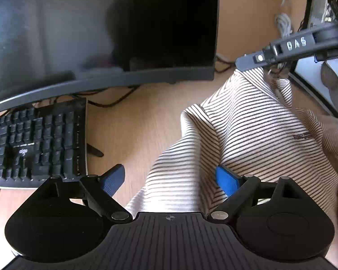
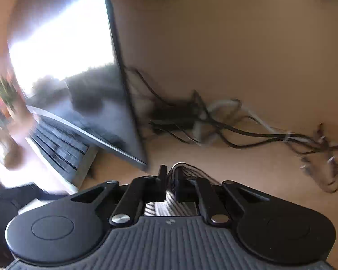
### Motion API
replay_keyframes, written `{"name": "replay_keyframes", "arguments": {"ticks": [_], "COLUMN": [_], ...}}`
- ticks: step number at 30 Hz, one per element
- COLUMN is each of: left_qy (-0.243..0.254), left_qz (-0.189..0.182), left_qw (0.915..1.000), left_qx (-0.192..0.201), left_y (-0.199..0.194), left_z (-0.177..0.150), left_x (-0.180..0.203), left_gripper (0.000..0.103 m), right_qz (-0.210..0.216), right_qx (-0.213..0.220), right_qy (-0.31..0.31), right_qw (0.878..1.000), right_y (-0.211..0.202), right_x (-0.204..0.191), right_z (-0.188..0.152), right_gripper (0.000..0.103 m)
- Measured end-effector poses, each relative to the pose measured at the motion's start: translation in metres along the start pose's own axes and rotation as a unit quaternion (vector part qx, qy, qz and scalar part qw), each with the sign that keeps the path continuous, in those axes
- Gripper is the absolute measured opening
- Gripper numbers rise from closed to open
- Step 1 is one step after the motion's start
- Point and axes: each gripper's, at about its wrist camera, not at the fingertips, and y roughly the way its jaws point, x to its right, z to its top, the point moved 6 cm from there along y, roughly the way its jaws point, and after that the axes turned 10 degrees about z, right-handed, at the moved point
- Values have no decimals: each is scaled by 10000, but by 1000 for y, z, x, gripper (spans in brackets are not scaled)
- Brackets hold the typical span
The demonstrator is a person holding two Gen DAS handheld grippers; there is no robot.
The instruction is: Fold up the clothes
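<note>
A cream shirt with thin dark stripes (image 1: pixel 247 135) hangs lifted over the wooden desk in the left wrist view. My left gripper (image 1: pixel 169 177) is open, its blue pads (image 1: pixel 112 181) spread, with a fold of the shirt lying between them and over the right pad. My right gripper (image 2: pixel 170 180) is shut on a bunch of the striped shirt (image 2: pixel 187 171). In the left wrist view it (image 1: pixel 250 63) shows at upper right, holding the shirt's top edge up.
A dark curved monitor (image 1: pixel 101 33) stands at the back left, with a black keyboard (image 1: pixel 36 144) in front of it. A tangle of cables (image 2: pixel 214 121) lies on the desk (image 2: pixel 236 45) behind the monitor. Bare desk wood (image 1: pixel 133 123) lies between keyboard and shirt.
</note>
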Motion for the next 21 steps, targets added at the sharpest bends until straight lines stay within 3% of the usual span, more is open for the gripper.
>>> {"name": "replay_keyframes", "arguments": {"ticks": [3, 5, 7, 11, 15, 18, 21], "left_qy": [168, 214, 237, 404, 675, 744, 674], "left_qz": [88, 39, -82, -247, 38, 266, 481], "left_qw": [9997, 9995, 9995, 9988, 9977, 9969, 9965], "left_qx": [-136, -211, -197, -131, -38, 52, 121], "left_y": [14, 21, 23, 26, 31, 34, 37], "left_z": [-1, -2, -1, -3, -5, -1, 9], "left_x": [1, 3, 6, 14, 12, 0, -15], "left_gripper": [75, 75, 75, 68, 35, 24, 24], "right_qz": [-489, -674, -938, -1191, -979, -858, -924], "right_qx": [121, 303, 327, -52, -472, -690, -828], "right_qy": [77, 195, 12, -72, 410, 504, 272], "right_qw": [9987, 9971, 9951, 9928, 9932, 9926, 9919], "right_y": [-17, -44, -74, -125, -146, -148, -146], "right_x": [17, 25, 23, 14, -8, -25, -42], "right_z": [-8, -16, -32, -89, -154, -180, -194], "right_gripper": [13, 33, 43, 44, 44, 45, 51]}}
